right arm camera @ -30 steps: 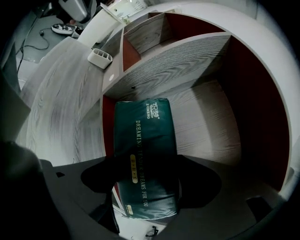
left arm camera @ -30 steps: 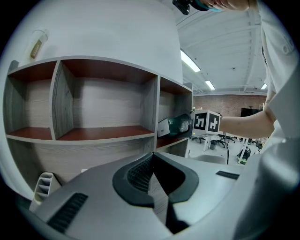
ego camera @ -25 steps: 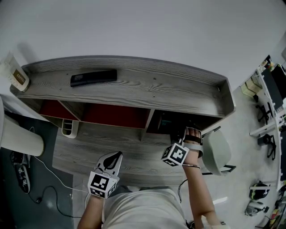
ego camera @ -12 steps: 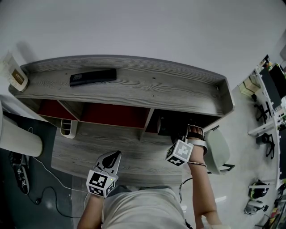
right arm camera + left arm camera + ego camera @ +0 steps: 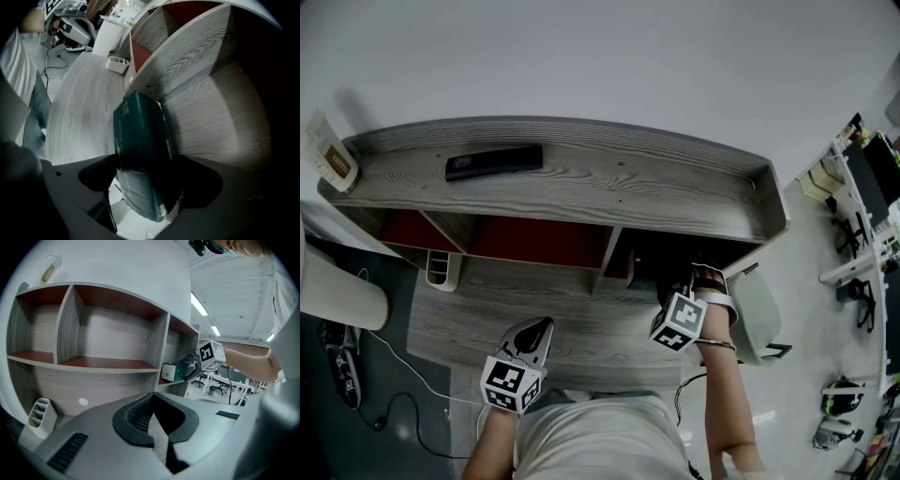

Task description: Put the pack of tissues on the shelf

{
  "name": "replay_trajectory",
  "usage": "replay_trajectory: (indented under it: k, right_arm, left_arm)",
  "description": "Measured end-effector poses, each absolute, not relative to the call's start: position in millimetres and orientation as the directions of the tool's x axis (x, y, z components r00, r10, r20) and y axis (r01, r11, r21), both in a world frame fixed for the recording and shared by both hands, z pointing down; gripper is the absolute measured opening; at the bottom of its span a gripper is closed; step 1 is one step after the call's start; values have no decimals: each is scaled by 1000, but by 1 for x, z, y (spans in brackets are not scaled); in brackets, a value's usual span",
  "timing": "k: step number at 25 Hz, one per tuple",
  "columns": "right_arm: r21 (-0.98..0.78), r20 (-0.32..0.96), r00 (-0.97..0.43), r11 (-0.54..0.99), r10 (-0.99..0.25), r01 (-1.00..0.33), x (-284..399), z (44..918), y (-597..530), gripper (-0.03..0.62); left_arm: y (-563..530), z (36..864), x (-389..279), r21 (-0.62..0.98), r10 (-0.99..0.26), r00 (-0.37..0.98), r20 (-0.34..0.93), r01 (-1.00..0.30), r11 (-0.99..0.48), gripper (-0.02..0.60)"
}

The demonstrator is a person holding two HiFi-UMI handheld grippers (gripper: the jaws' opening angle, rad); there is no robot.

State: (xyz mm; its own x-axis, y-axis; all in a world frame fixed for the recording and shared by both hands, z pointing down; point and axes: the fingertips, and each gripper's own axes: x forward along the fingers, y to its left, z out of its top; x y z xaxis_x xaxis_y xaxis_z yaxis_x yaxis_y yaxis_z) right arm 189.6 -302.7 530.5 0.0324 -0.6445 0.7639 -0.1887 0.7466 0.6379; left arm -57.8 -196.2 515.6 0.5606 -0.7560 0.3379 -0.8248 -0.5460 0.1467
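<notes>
Two fingers of our right gripper [image 5: 680, 281], just opening, flank the dark green tissue pack [image 5: 140, 136] at the right end of the grey wooden shelf [image 5: 609, 187]; our left gripper [image 5: 152, 397] keeps its fingers closed.

Right tongs [image 5: 675, 281] at right compartment of shelf [image 5: 628, 187]; remote [image 5: 494, 161] atop.

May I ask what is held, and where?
Apparently nothing: right gripper jaws have just been opening around the tissue pack, at its near end; left gripper empty.
</notes>
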Motion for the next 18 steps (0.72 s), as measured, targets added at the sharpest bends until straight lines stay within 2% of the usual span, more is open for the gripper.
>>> replay_trajectory:
  k: [9, 18]
  right_arm:
    - [704, 704, 71, 681, -706, -201, 194, 525, -324, 422]
    - [715, 672, -2, 650, -741, -258, 186, 501, -305, 422]
  left_arm:
    - [-196, 516, -62, 150, -761, 548, 348, -834, -531, 15]
    - [-198, 521, -56, 159, -749, 556, 361, -828, -538, 15]
